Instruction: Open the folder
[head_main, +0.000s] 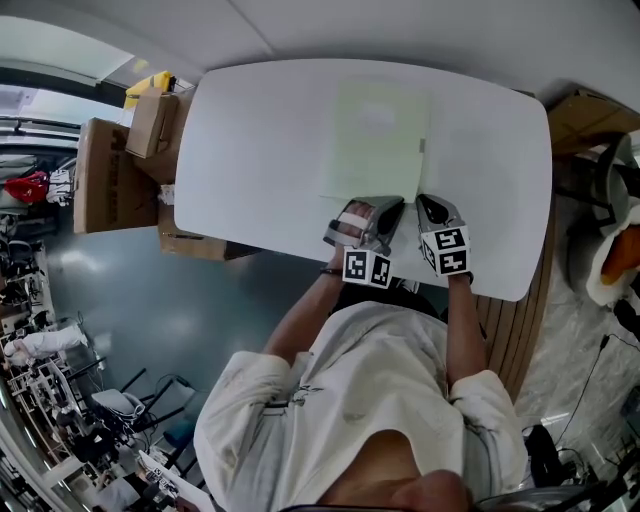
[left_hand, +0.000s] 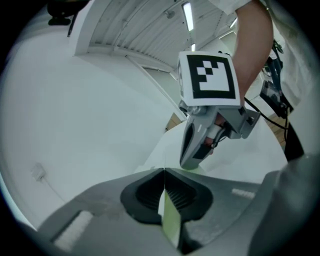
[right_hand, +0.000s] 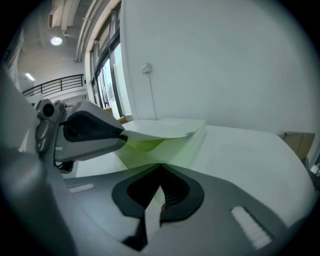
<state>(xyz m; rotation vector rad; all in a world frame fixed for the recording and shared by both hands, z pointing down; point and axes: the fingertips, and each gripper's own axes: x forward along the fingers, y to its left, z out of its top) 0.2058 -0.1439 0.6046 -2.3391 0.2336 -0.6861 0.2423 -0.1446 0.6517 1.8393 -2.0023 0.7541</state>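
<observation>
No text, brand, number or label can be read anywhere. The only signs are black-and-white square markers on the left gripper and on the right gripper. They are coded patterns, not letters. The folder and cardboard boxes show no legible print.

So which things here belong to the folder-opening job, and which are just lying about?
In the job: pale green plastic folder, left gripper, right gripper, both shut on its near edge.
Lying about: brown cardboard boxes beside the white table.
</observation>
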